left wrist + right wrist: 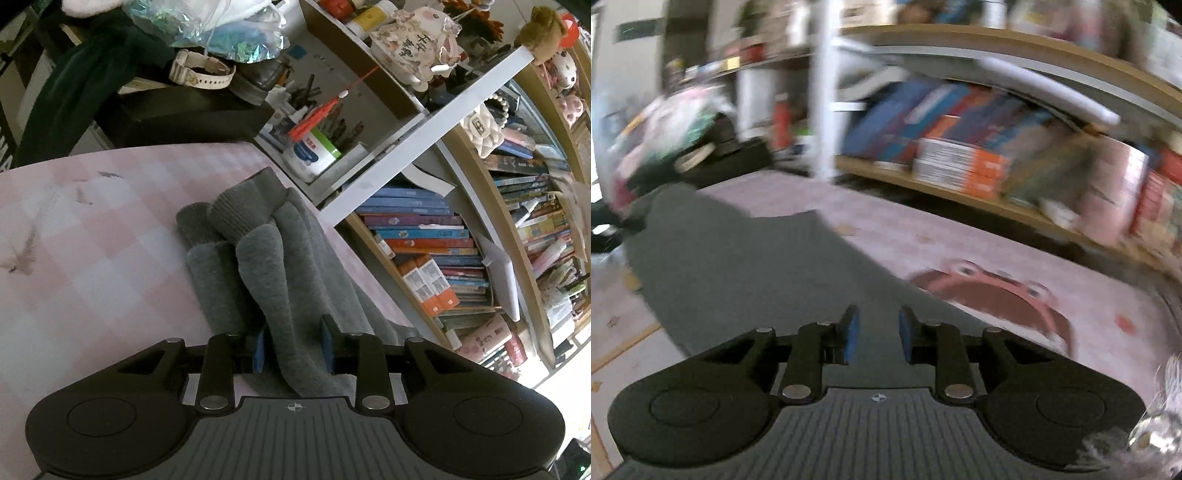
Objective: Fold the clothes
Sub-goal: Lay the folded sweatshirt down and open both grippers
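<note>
A grey knit garment (266,258) lies bunched in folds on a pink checked sheet (92,240), its ribbed cuffs at the far end. My left gripper (292,339) is low over its near end. A thick fold of the grey cloth runs between the blue pads (258,347), which stand apart and do not visibly pinch it. The right wrist view is blurred. There the grey garment (738,266) spreads flat to the left, and my right gripper (878,332) hovers over its near edge with a narrow gap and nothing between the pads.
A bookshelf (424,236) packed with books runs along the bed's far side, also seen as the bookshelf (960,147). A black box (177,114) with a watch, a shoe and bags sits at the bed's far end. The sheet carries a red cartoon print (990,299).
</note>
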A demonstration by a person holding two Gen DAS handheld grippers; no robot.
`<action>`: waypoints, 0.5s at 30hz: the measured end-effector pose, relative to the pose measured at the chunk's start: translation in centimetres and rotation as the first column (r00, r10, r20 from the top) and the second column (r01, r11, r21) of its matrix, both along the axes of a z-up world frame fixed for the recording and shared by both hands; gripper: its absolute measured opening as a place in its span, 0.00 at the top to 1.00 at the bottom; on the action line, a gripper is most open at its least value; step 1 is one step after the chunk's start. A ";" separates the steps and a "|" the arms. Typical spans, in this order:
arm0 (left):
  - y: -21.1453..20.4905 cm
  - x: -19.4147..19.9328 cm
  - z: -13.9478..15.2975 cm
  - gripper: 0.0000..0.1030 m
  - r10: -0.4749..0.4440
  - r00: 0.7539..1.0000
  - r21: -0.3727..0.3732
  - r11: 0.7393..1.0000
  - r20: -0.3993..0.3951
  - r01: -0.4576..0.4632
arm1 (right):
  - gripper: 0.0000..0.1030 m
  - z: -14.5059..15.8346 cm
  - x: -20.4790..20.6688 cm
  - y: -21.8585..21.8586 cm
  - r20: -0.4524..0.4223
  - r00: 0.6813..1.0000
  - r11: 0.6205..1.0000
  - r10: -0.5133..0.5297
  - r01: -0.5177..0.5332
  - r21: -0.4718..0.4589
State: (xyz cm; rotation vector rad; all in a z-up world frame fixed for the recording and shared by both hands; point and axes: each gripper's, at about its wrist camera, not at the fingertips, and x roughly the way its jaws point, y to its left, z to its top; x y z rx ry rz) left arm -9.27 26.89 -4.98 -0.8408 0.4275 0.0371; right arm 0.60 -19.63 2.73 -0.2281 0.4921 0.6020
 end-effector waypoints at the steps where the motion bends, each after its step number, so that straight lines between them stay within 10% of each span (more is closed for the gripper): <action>1: 0.0 0.0 0.0 0.72 0.001 1.000 0.002 1.000 -0.001 -0.001 | 0.79 -0.1 0.2 0.6 0.005 0.999 0.999 0.034 -0.034 -0.009; 15: -1.3 0.4 0.7 0.88 0.067 0.996 0.108 0.992 -0.057 -0.060 | 0.71 -3.4 2.5 2.5 -0.056 0.962 0.963 0.268 -0.270 -0.028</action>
